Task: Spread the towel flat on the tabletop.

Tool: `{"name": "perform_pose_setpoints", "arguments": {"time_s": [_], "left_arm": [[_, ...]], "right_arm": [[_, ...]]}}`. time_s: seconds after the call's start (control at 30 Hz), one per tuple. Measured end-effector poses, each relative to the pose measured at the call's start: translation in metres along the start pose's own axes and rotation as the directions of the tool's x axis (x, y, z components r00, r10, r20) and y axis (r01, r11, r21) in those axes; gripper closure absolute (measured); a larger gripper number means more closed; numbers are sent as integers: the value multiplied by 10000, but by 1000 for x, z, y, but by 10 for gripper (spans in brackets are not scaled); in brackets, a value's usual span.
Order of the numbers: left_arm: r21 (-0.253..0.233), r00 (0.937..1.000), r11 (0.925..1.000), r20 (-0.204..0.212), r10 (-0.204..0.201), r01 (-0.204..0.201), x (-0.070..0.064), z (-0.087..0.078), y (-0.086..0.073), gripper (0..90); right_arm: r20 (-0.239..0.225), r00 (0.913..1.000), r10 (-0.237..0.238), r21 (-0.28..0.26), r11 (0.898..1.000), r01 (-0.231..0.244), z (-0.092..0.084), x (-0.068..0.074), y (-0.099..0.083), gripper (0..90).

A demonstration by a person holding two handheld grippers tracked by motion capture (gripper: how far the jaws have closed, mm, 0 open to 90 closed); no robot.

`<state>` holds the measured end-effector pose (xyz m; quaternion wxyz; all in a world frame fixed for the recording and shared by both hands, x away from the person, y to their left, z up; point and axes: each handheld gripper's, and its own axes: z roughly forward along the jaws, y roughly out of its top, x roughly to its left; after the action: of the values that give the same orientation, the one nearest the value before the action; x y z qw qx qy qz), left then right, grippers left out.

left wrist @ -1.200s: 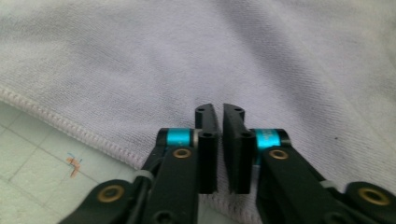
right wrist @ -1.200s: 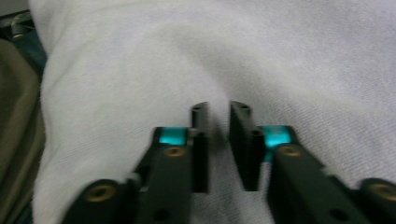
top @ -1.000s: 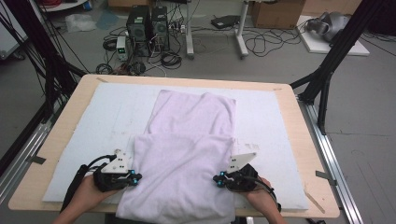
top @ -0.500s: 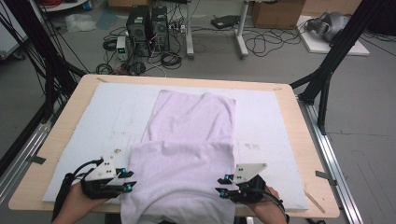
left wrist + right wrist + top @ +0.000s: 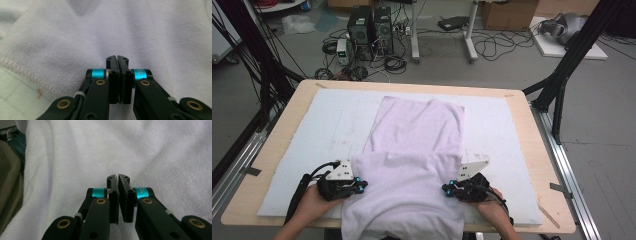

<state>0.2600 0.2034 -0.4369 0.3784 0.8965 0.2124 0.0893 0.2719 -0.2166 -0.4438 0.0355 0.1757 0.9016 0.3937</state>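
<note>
A lavender towel (image 5: 412, 130) lies lengthwise on the white mat (image 5: 327, 125). Its near part is folded over and hangs past the table's front edge. My left gripper (image 5: 362, 185) rests at the left side of that folded layer, jaws pointing in at it. In the left gripper view the left gripper (image 5: 117, 58) has just closed; its jaws meet with no cloth between them, and the towel (image 5: 140, 30) lies just beyond. My right gripper (image 5: 446, 189) sits at the fold's right side. Its jaws have also just closed, right gripper (image 5: 118, 177) shut with nothing between, over the towel (image 5: 150, 152).
The wooden table (image 5: 532, 150) carries the mat, with bare mat on both sides of the towel. The towel's stitched hem (image 5: 27, 72) runs past my left jaws over the mat. Computers and cables (image 5: 372, 25) stand on the floor beyond the far edge.
Half a second ago both hands had drawn back toward the table's near edge. They have since come forward again to the sides of the folded layer.
</note>
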Motion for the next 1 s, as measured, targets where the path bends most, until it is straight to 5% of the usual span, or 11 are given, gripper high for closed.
{"name": "perform_pose_setpoints", "arguments": {"time_s": [0.2, 0.27, 0.33, 0.43, 0.57, 0.7, 0.83, 1.0], "left_arm": [[-287, 9997, 9995, 193, 146, -141, -16, -19, -10, 882], [-492, 9984, 9977, 301, 479, -464, -24, -29, -9, 881], [-744, 9972, 9949, 279, 700, -678, -30, -37, -8, 863], [-775, 9989, 9961, 155, 435, -421, -27, -36, -6, 681], [-577, 9995, 9982, 277, 173, -157, -19, -20, 1, 585], [71, 9975, 9997, 662, 233, -238, -14, 1, 3, 633], [-43, 9968, 9995, 736, 318, -316, -14, 2, 0, 834], [-87, 9950, 9982, 805, 598, -593, -23, -9, -4, 858]], "right_arm": [[-178, 9998, -17, -239, 9997, 12, -15, 16, -5, 876], [-351, 9993, -117, -424, 9990, 102, -21, 28, -5, 876], [-344, 9974, -628, -1017, 9931, 590, -31, 45, -3, 870], [131, 9948, -1005, -1541, 9828, 1013, -46, 57, 7, 804], [309, 9959, -845, -788, 9931, 867, -37, 42, 9, 680], [116, 9998, -171, -203, 9996, 174, -11, 21, -2, 637], [20, 10000, -92, 45, 9999, 92, -4, 17, -6, 813], [-466, 9985, -284, 163, 9994, 292, -9, 29, -6, 878]]}}
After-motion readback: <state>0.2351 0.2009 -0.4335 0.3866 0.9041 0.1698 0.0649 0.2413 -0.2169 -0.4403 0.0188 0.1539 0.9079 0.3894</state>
